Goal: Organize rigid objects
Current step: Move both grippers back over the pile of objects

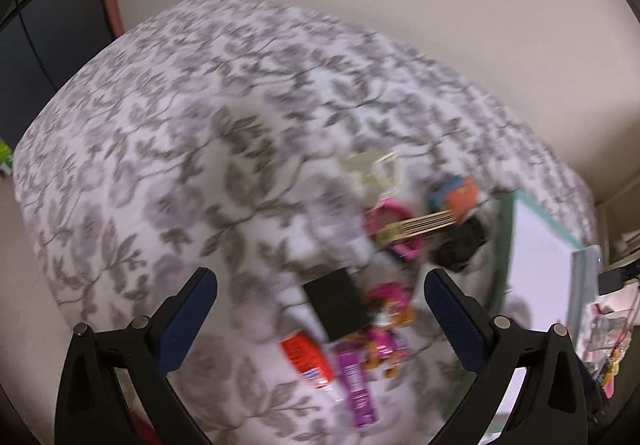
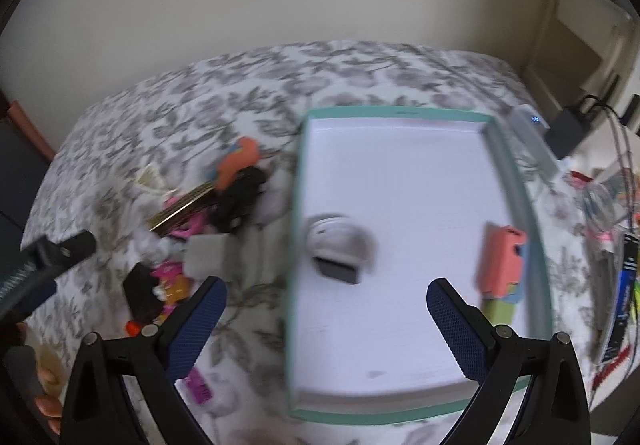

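A white tray with a teal rim (image 2: 400, 113) lies on the floral cloth; it also shows in the left wrist view (image 1: 536, 241). In it are a white round gadget (image 2: 340, 241) and a coral, blue and green block (image 2: 502, 265). My right gripper (image 2: 326, 313) is open and empty above the tray's near left part. My left gripper (image 1: 320, 305) is open and empty above a pile of small things: a black box (image 1: 336, 303), a pink toy figure (image 1: 386, 329), a red tube (image 1: 306, 359), a purple packet (image 1: 356, 385), a gold comb (image 1: 418, 227).
More of the pile lies left of the tray: a pink ring (image 1: 394, 229), a black lump (image 1: 460, 245), an orange and blue toy (image 1: 456, 195), a cream plastic piece (image 1: 374, 169). Cables and a charger (image 2: 568, 125) crowd the right edge. The left gripper's body (image 2: 44, 265) shows at far left.
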{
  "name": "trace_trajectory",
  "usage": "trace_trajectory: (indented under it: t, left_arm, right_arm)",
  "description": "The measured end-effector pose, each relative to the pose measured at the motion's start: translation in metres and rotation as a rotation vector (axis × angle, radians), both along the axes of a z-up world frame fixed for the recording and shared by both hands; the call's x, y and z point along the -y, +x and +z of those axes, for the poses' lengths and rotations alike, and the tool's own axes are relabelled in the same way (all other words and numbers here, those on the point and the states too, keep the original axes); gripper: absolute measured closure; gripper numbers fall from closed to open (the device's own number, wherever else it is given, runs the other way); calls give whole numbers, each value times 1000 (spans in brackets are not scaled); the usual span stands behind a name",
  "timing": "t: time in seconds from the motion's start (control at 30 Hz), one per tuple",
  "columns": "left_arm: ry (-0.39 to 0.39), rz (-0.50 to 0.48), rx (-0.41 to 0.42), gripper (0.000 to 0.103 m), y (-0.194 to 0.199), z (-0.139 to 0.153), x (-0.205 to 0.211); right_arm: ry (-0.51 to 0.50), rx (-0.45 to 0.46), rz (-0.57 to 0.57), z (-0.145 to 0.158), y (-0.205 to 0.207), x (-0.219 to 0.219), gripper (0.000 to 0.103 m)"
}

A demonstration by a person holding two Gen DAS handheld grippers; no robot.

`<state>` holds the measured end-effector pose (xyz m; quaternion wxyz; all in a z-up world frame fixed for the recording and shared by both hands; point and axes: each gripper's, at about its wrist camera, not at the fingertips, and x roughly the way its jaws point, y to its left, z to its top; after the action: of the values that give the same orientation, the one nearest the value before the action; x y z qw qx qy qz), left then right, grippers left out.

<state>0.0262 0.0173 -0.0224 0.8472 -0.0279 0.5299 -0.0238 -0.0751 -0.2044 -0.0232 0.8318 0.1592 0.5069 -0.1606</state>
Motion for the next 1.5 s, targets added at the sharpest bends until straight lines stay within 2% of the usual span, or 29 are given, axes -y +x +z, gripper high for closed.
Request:
trace_trajectory:
  t: [0.13, 0.5, 0.73, 0.8, 1.07, 1.13, 1.33, 1.43, 1.5]
  left_arm:
    - [9, 48, -48, 0, 2, -12, -19]
    - [14, 127, -179, 0, 0, -46, -46]
    - [18, 108, -254, 0, -1, -67, -42]
    - [31, 111, -249, 0, -1, -72, -39]
    - [53, 84, -308, 0, -8, -92, -29]
    - [54, 76, -321, 0, -10, -97, -26]
    - [72, 49, -337, 0, -18, -110, -11]
    - [71, 31, -348, 0, -21, -117, -4]
    - [74, 26, -351, 2, -21, -119, 3]
  right_arm:
    - [34, -10, 39, -8, 6, -17, 1]
    - [11, -99, 204, -37, 23, -74, 1]
    - [-26, -191, 322, -63, 27, -105, 1]
    - [-30, -216, 345, -70, 27, -110, 1]
    - [-55, -287, 366, -93, 24, -121, 1]
    - [-63, -280, 370, -95, 23, -123, 1]
    - [-63, -269, 349, -92, 21, -119, 9]
    - [-58, -263, 343, -89, 20, -116, 18]
    - [-62, -255, 344, -84, 20, -111, 27]
